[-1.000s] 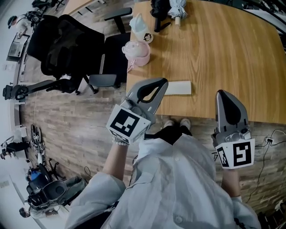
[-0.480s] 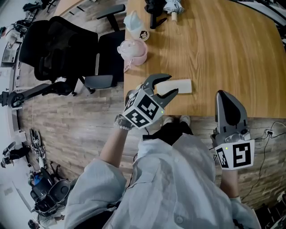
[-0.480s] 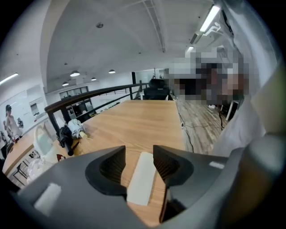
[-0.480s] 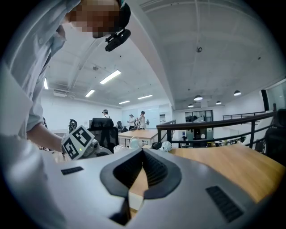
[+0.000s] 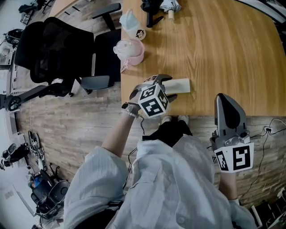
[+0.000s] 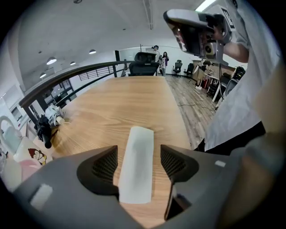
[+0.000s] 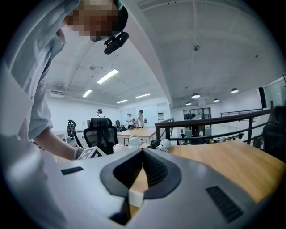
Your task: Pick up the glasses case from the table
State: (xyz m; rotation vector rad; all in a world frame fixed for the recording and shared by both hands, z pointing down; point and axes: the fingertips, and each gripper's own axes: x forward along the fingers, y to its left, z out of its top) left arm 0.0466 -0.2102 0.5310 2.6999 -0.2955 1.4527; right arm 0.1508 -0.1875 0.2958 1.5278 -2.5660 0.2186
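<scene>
The glasses case (image 5: 180, 85) is a flat white oblong lying near the front edge of the wooden table (image 5: 223, 49). My left gripper (image 5: 167, 87) points steeply down over the case's near end. In the left gripper view the case (image 6: 137, 163) lies lengthwise between the jaws of the left gripper (image 6: 138, 153). Those jaws are opening, and a narrow gap shows on each side between the pads (image 6: 106, 166) and the case. My right gripper (image 5: 223, 102) hangs off the table's front edge, over the floor, shut with nothing in it. In the right gripper view the right gripper (image 7: 143, 153) shows its jaws meeting.
A pink lidded pot (image 5: 129, 50) and a pale cup (image 5: 129, 24) stand at the table's left edge. Black gear (image 5: 149, 8) and a folded umbrella (image 5: 170, 5) lie at the far end. A black office chair (image 5: 58, 49) stands left of the table.
My left gripper has dropped toward the table, tipped downward and opened from shut, so its jaws now straddle the case. The right gripper has stayed where it was.
</scene>
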